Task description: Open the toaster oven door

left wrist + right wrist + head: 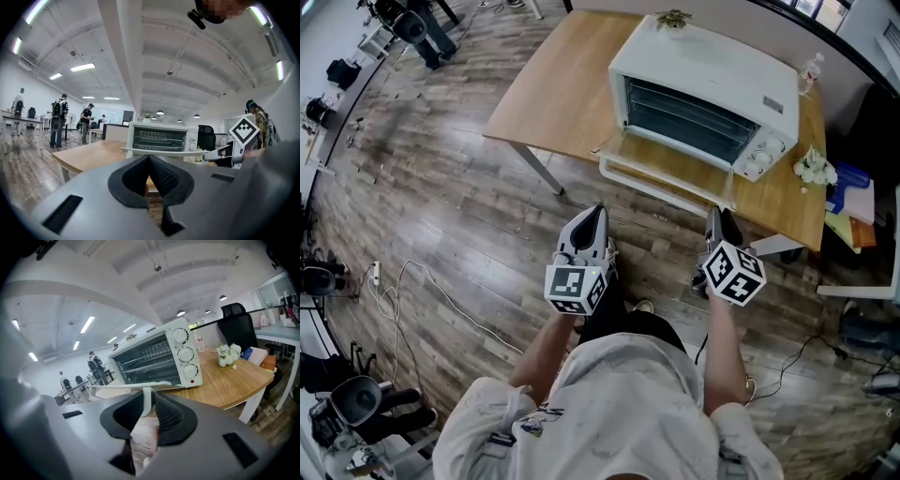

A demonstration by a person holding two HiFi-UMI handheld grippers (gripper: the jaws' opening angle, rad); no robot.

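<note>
A white toaster oven (712, 70) stands on the wooden table (562, 84), and its glass door (670, 167) lies folded down flat over the table's near edge. My right gripper (717, 214) is at the door's right front corner. In the right gripper view the jaws (147, 401) stand narrow with a white strip of the door handle (146, 398) caught between the pads. My left gripper (594, 212) hangs shut and empty over the floor, left of the door and short of the table. Its pads (161, 178) meet at the tip, with the oven (159, 136) straight ahead.
White flowers (814, 167) lie on the table right of the oven; a small plant (673, 19) sits on top of it. A bottle (811, 67) stands behind. A black chair (239, 324) and a blue stack (848, 187) are at the right. Cables (403, 291) trail on the floor.
</note>
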